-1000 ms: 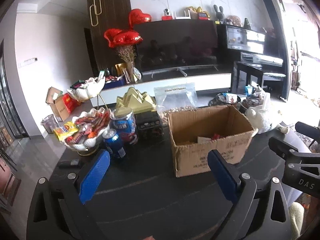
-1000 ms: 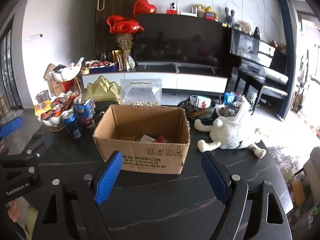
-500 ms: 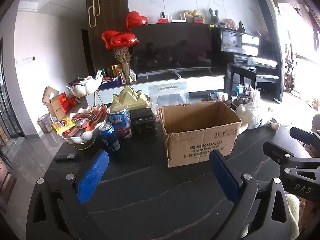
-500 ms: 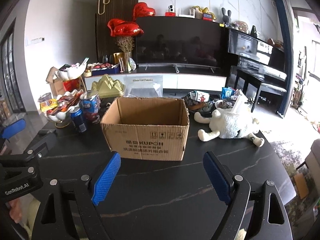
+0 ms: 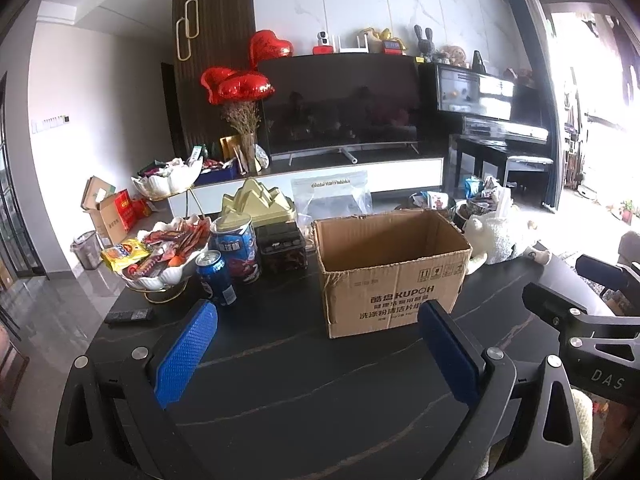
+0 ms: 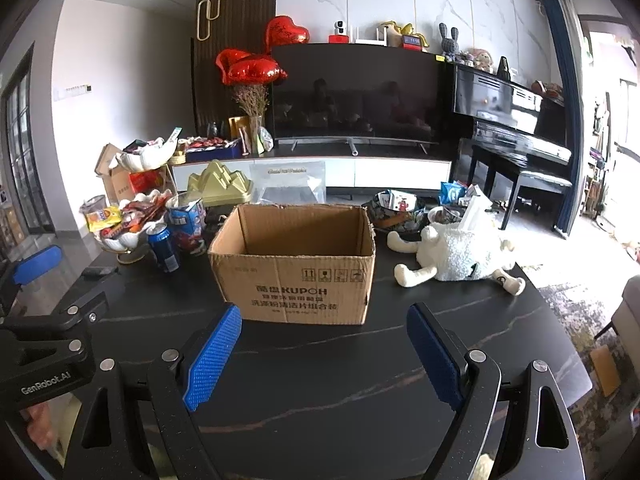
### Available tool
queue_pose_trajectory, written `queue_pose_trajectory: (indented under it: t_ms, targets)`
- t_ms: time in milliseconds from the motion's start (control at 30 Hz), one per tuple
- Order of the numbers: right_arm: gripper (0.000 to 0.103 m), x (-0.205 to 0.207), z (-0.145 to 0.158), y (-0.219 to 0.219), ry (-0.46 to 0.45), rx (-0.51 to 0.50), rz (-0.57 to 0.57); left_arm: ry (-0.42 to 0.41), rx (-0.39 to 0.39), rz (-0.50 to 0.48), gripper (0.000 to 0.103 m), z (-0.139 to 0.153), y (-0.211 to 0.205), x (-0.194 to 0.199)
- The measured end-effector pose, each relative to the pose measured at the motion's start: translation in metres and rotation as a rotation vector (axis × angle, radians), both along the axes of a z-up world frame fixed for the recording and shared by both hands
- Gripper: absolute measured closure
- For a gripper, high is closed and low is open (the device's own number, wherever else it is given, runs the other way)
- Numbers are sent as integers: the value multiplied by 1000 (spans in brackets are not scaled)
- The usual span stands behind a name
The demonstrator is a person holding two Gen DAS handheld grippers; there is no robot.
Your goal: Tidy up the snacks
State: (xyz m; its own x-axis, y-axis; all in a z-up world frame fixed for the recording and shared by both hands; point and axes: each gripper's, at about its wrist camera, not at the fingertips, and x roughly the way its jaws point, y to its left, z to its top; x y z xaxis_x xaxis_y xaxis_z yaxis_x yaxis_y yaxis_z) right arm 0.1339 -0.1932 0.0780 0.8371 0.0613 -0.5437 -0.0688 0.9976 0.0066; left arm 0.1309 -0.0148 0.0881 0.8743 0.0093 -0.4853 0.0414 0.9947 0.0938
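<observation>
Scene: a dark marbled table (image 6: 320,380) carries an open cardboard box (image 6: 296,276) and, toward its far left corner, a cluster of snacks.
Left gripper: your left gripper (image 5: 316,354) hangs over the near edge of the table, its blue pads spread wide with nothing between them.
Right gripper: your right gripper (image 6: 324,354) is likewise spread and empty, low over the near edge, facing the box front.
Box place: the cardboard box stands upright near the middle of the table, mouth up, flaps gone or folded; its floor is hidden from both cameras, so you cannot tell what lies inside.
Box axis: its long side runs left to right across the table, printed face toward you.
Snack place: a white shell-shaped bowl (image 5: 160,276) heaped with wrapped snacks stands near the left edge; a blue can (image 5: 216,278) stands upright just beside it, with a taller blue tin (image 5: 236,248) behind.
Snack axis: can and tin stand with long axes vertical; the wrapped sticks in the bowl lie slanted, ends fanning up and rightward.
Other things: a plush sheep (image 6: 460,254) lies toward the right edge; a remote (image 5: 130,315) lies by the bowl's foot.
Step, as judged: likely reach left for a snack.
Doing it well: approach the can level, pads either side of its middle, close squarely, lift straight before swinging over the box.
</observation>
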Motion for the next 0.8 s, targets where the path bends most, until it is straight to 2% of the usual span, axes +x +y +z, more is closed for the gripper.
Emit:
queue_pose_trajectory:
  t_ms: [800]
  targets:
    - [18, -4, 3, 1, -10, -2, -10, -11, 5, 9, 1, 2, 0, -4]
